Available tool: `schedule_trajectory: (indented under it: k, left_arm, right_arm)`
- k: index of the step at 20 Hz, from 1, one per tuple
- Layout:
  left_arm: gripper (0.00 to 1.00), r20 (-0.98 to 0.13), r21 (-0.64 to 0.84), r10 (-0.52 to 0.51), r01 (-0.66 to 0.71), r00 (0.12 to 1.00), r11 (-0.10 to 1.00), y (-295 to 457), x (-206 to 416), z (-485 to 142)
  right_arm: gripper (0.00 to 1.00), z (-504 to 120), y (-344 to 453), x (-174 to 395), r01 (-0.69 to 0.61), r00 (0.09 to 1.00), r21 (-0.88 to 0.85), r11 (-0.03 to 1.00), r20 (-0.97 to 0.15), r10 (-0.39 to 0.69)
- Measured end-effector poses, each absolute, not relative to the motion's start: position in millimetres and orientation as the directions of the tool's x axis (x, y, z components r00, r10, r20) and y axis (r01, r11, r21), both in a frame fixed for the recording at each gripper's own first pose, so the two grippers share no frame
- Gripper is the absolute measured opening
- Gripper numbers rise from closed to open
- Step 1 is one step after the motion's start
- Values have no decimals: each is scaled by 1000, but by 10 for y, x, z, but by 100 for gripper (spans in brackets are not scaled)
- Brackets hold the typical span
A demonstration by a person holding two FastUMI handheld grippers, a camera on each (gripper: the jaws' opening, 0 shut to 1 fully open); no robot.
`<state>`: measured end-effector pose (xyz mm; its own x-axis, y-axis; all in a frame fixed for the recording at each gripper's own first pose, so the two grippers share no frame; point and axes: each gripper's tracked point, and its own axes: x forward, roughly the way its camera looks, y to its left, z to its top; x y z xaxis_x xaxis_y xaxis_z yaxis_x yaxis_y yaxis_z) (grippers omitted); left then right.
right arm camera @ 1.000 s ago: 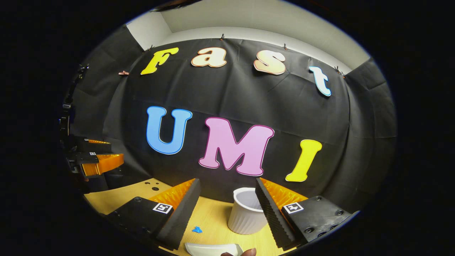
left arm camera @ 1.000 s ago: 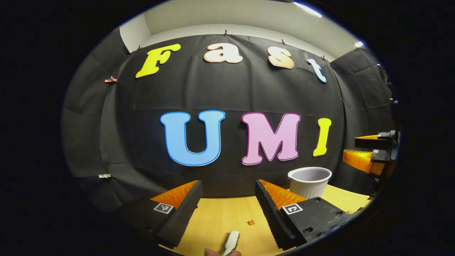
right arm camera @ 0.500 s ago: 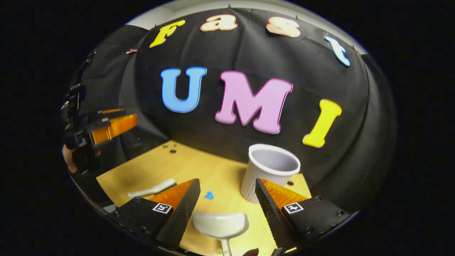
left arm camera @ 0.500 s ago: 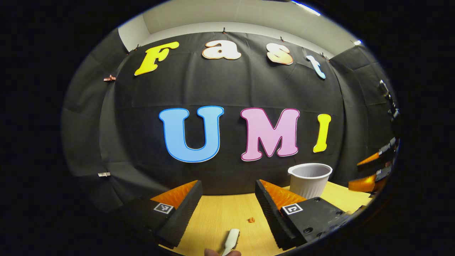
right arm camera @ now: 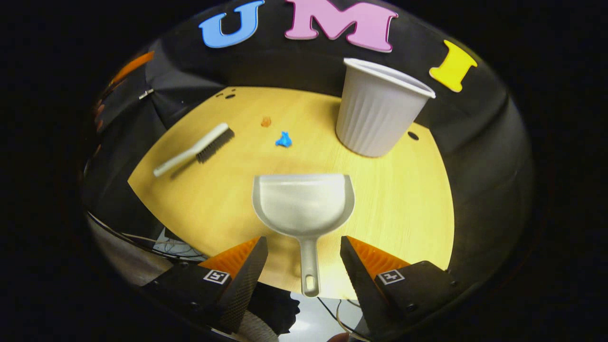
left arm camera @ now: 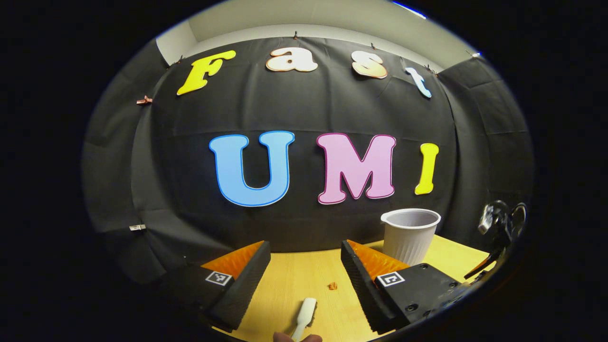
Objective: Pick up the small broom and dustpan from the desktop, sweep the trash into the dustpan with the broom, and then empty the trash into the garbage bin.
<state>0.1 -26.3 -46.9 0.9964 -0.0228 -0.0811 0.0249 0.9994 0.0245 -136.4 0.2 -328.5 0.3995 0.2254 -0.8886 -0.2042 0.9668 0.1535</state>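
White dustpan (right arm camera: 304, 204) lies untouched at 12 o'clock between the right gripper's (right arm camera: 304, 259) wide fingers, broom (right arm camera: 194, 149) at 10, trash (right arm camera: 284, 139) unswept, left gripper (left arm camera: 304, 266) wide too.

No legible text, brand or number on garbage bin (right arm camera: 380, 114), dustpan (right arm camera: 304, 204) or broom (right arm camera: 194, 149). Fingers of left gripper (left arm camera: 305, 243) and right gripper (right arm camera: 303, 240) each bear a square black-and-white marker tag (right arm camera: 216, 276): pattern only, seemingly coded, no readable characters.
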Motion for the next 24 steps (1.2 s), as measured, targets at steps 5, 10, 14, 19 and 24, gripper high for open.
schedule_trajectory:
  k: [5, 10, 14, 19, 24]
  left_arm:
    - [95, -93, 36, -4, 7, 996, 999, -224, -52, -515]
    - [94, -108, 55, 22, -16, 994, 998, -164, -99, -554]
    - [94, -126, 50, 34, -28, 991, 998, -159, -117, -607]
    - [94, -140, 39, 65, -61, 988, 997, -133, -106, -643]
    - [94, -173, 45, 87, -81, 981, 996, -142, -55, -750]
  right_arm:
    - [96, -3965, 61, -1476, -236, 273, 167, 957, -934, 230]
    - [96, -4393, 93, -1468, -225, 188, 163, 961, -960, 207]
    - [94, -4511, 147, -1377, -226, 173, 158, 961, -964, 200]
    - [78, -4563, 227, -1335, -189, 144, 204, 961, -962, 233]
    - [39, -4555, 208, -1264, -206, 148, 212, 955, -958, 245]
